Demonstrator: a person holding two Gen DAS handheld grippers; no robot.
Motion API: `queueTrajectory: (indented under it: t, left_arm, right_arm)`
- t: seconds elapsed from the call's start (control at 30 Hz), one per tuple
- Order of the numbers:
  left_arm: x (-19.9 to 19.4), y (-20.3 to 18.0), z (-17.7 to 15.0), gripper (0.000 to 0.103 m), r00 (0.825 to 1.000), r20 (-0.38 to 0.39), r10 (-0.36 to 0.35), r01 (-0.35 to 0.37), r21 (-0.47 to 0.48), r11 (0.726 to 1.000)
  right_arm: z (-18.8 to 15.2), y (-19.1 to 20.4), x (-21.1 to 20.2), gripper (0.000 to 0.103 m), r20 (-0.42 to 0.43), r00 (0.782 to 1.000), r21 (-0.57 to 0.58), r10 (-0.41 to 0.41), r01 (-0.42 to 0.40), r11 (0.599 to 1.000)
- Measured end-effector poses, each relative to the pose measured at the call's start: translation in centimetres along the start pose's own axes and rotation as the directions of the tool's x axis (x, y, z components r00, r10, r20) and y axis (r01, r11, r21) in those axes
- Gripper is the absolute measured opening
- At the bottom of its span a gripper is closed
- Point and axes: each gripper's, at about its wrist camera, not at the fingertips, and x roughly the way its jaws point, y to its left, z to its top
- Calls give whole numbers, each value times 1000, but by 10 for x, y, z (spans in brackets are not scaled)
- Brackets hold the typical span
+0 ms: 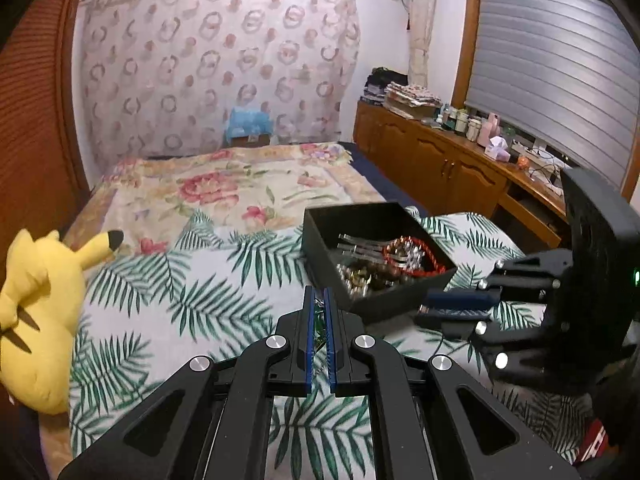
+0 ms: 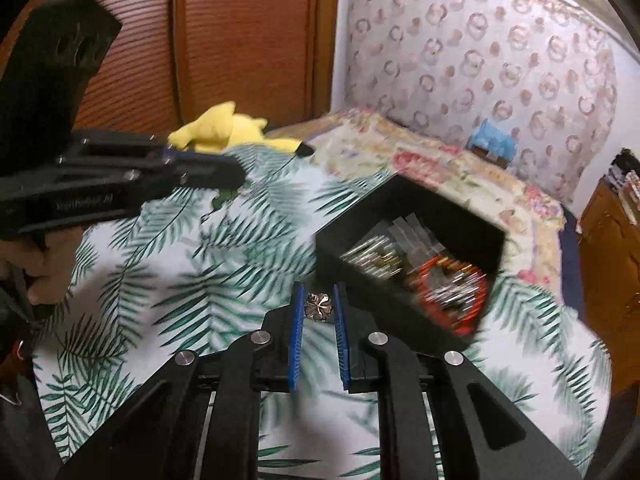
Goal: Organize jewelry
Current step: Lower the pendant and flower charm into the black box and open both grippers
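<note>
- BEDROOM, on a palm-leaf bedspread [image 1: 200,300]: two hand-held tongs work beside a black box [image 2: 420,216] of mixed jewelry [image 1: 380,260].
- Right gripper [image 2: 319,306]: jaws partly closed w/ a flower-shaped brooch [image 2: 318,307] between the blue pads, just short of the box's near corner; contact looks light, firm hold can't be confirmed.
- Left gripper [image 1: 319,312]: jaws nearly together on a small green-toned piece [image 1: 319,316], poss. chain; too blurred to ID.
- Handling, as judged: brooch is light, stiff metal, petals thin and prob. bendable, polished so slippery; pinch across the outer petals, gentle squeeze.
- Box contents look tangle-prone.
</note>
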Motion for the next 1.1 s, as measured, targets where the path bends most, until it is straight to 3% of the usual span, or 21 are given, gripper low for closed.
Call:
queueTrajectory:
  t: [0.37,0.63,0.7,1.1]
  left_arm:
    - [10,-13,28,4,1000,20,-15,14,41,999]
    - [29,-25,49,4,999,25,-33,31,63,998]
    - [36,-25,53,4,999,18,-34,33,68,997]
    - [82,-28,66,4,999,-35,-24,27,87,996]
  right_arm:
    - [14,-61,4,17,17,997,54,-78,77,996]
    - [17,-76,22,20,16,997,96,-74,72,993]
    - [16,-80,22,33,22,997,110,-74,71,991]
    - [0,-91,3,33,27,993,158,-116,110,981]
